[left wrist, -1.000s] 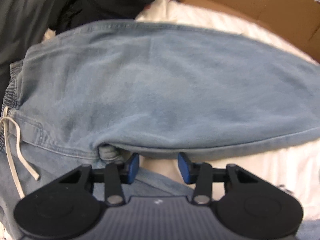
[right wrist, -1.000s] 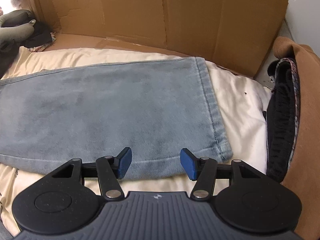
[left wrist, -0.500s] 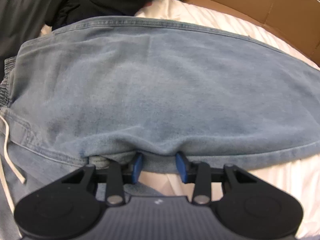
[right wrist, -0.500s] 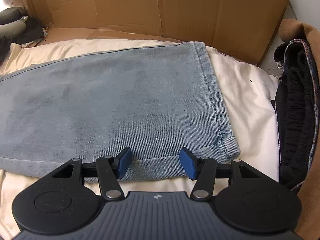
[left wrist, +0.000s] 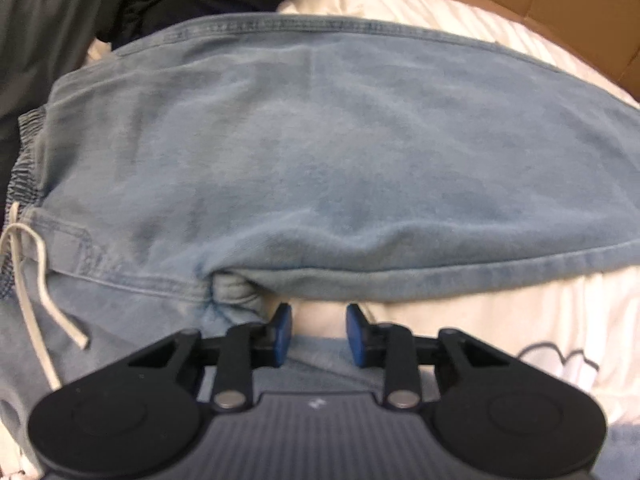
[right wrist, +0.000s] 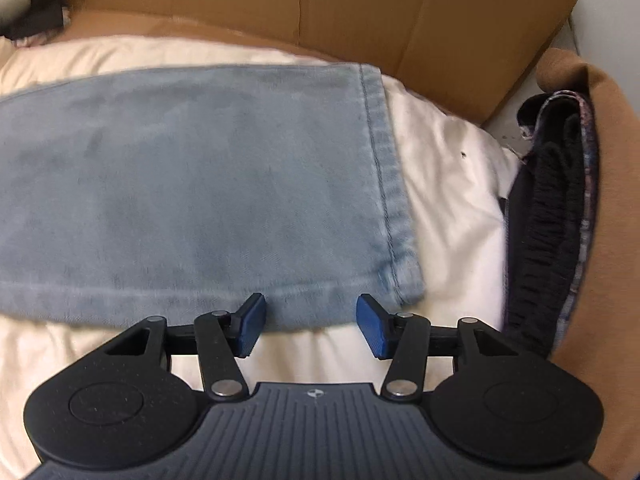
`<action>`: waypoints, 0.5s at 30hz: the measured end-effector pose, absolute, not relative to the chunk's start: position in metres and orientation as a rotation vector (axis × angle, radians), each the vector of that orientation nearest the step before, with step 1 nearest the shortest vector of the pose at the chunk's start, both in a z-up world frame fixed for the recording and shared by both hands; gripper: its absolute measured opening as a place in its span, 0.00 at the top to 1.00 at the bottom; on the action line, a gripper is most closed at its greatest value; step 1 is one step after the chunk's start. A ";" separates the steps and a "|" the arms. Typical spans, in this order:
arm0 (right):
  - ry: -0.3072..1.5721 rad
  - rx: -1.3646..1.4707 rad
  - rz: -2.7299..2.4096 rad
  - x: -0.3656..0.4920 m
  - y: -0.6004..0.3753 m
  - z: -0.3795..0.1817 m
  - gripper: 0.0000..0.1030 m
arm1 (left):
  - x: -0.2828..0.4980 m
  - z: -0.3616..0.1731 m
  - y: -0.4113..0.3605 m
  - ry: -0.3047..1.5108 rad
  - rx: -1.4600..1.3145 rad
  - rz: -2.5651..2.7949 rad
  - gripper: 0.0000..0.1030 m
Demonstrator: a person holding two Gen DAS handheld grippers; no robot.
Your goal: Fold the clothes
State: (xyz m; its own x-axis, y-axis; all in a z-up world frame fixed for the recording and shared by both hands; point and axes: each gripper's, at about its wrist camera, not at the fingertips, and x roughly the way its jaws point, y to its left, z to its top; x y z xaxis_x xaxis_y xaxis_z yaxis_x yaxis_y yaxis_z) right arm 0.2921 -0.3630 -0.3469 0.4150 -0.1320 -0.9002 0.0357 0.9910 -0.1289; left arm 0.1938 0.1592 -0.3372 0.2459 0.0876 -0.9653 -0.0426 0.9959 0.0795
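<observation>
On white bedding (right wrist: 440,184) – jeans (right wrist: 192,184) flat; left hand-held gripper (left wrist: 319,334) narrowly parted, right hand-held gripper (right wrist: 310,326) wide – both empty.

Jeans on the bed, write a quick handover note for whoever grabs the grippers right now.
Left gripper: open, empty, just short of the near edge by the crotch.
Right gripper: open, empty, at the near edge beside the leg hem.
Jeans: flat on the white bedding, legs apparently stacked lengthwise; drawstring loose at the waist end.
Left: grip the near edge, fold hem toward waist.
</observation>
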 end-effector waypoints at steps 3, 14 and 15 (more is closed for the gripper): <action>1.085 -0.045 -0.062 0.276 -0.362 -0.322 0.46 | 0.183 -0.322 0.167 1.304 0.035 0.089 0.69; 0.967 -0.014 0.033 0.203 -0.340 -0.234 0.45 | 0.145 -0.268 0.196 1.246 0.021 0.092 0.60; 0.960 -0.013 0.041 0.194 -0.337 -0.227 0.45 | 0.141 -0.264 0.200 1.243 0.021 0.097 0.59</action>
